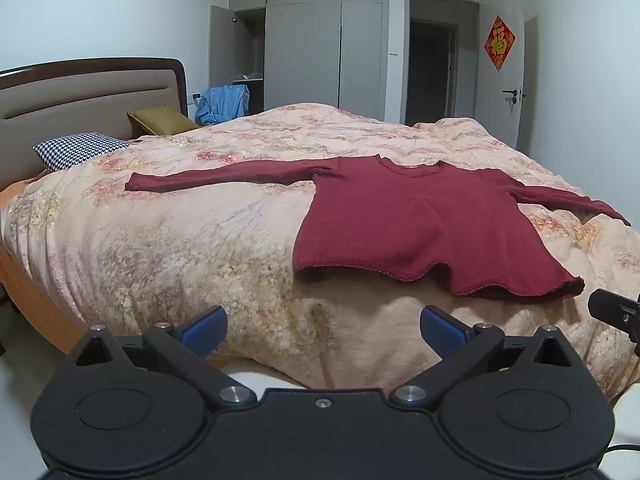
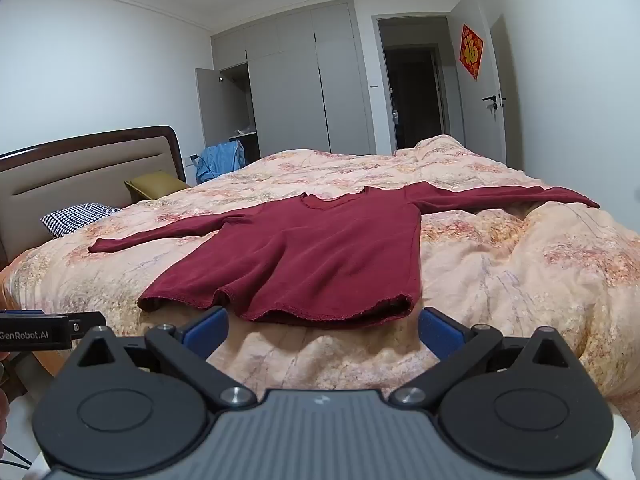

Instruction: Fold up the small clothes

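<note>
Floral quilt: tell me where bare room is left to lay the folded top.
Free: the broad stretch of floral quilt between the dark red long-sleeved top and the houndstooth pillow; also the far strip beyond the neckline, toward the grey wardrobe. Crowded: the middle, where body and both spread sleeves lie. The near edge below the hem is narrow.

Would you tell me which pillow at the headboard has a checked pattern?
The black-and-white houndstooth pillow; the plain olive-gold pillow behind it has no pattern.

Even, cool indoor light is filling my two views; soft shadows are gathering beneath the sweater's (image 1: 404, 224) hem, the doorway (image 2: 414, 92) is staying dark, and fisheye distortion is bending walls and darkening corners.
</note>
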The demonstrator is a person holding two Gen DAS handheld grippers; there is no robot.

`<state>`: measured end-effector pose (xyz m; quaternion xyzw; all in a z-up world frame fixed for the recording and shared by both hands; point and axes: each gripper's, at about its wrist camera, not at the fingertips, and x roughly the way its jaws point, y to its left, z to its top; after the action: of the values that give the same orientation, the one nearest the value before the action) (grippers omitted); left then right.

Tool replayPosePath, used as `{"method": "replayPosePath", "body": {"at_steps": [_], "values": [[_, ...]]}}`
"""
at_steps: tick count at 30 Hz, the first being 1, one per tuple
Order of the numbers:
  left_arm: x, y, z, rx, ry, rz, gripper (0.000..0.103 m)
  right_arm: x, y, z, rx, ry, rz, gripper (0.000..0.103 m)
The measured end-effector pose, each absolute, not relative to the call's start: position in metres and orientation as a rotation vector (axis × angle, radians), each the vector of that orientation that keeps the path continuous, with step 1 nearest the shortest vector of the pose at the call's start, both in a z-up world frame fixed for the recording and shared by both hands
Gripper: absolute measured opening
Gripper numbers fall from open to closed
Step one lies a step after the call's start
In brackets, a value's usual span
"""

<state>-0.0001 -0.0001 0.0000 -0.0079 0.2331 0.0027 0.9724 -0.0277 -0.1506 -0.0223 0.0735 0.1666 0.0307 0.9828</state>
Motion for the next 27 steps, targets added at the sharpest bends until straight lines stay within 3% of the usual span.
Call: {"method": "replayPosePath", "body": {"at_steps": [27], "values": [[-0.0004, 0.0048, -0.0008, -0.028, 0.479, -0.010, 0.102, -0.0262, -0.1512, -0.0239, 0.154, 0.351, 0.053, 0.103]]}}
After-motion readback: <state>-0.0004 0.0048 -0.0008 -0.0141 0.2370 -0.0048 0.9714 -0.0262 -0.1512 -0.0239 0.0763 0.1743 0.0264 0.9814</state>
